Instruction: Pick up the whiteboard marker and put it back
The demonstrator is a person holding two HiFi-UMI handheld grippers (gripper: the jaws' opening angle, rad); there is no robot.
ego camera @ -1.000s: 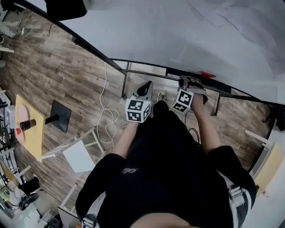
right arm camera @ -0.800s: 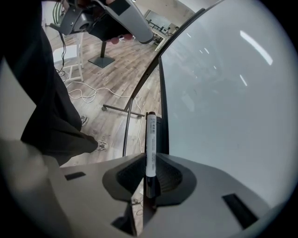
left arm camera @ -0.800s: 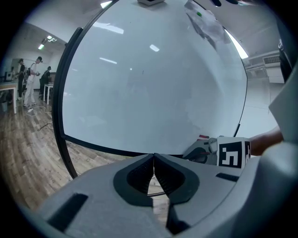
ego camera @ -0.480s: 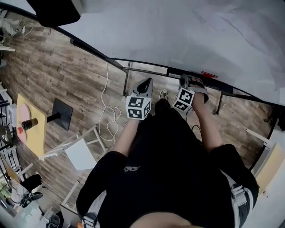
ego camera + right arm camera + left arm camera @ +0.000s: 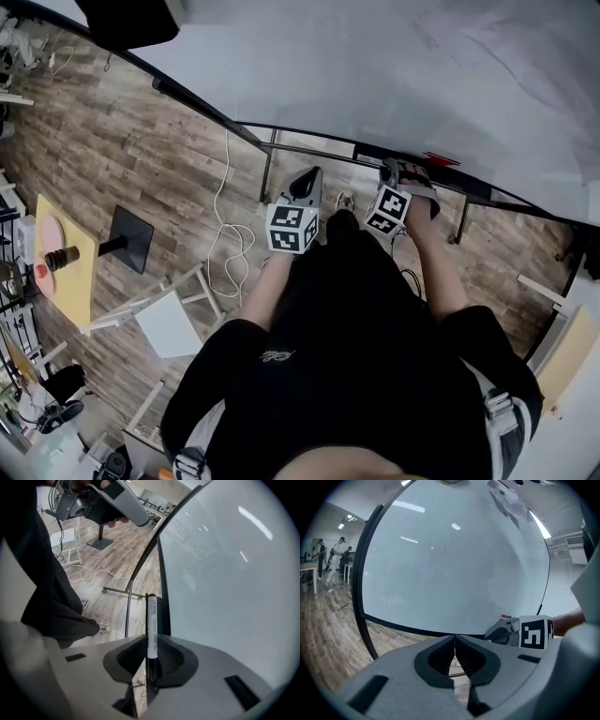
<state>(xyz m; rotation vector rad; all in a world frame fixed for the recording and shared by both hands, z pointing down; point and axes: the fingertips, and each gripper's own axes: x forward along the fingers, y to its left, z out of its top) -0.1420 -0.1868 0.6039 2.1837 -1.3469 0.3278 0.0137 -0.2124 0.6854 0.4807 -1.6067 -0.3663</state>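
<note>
A whiteboard marker (image 5: 152,625), white with a black end, is clamped between the jaws of my right gripper (image 5: 151,641). It points out along the dark lower frame of the whiteboard (image 5: 225,573). In the head view the right gripper (image 5: 403,172) is at the board's bottom ledge (image 5: 319,150), beside a small red object (image 5: 436,157). My left gripper (image 5: 454,640) has its jaws closed together with nothing between them, and it faces the whiteboard (image 5: 454,564). In the head view the left gripper (image 5: 307,180) hangs just left of the right one.
The wooden floor holds a white cable (image 5: 230,244), a white chair (image 5: 169,323) and a black stand base (image 5: 127,242). A yellow table (image 5: 66,281) stands at far left. The board's legs (image 5: 265,173) lie below the ledge. People (image 5: 333,564) stand far off.
</note>
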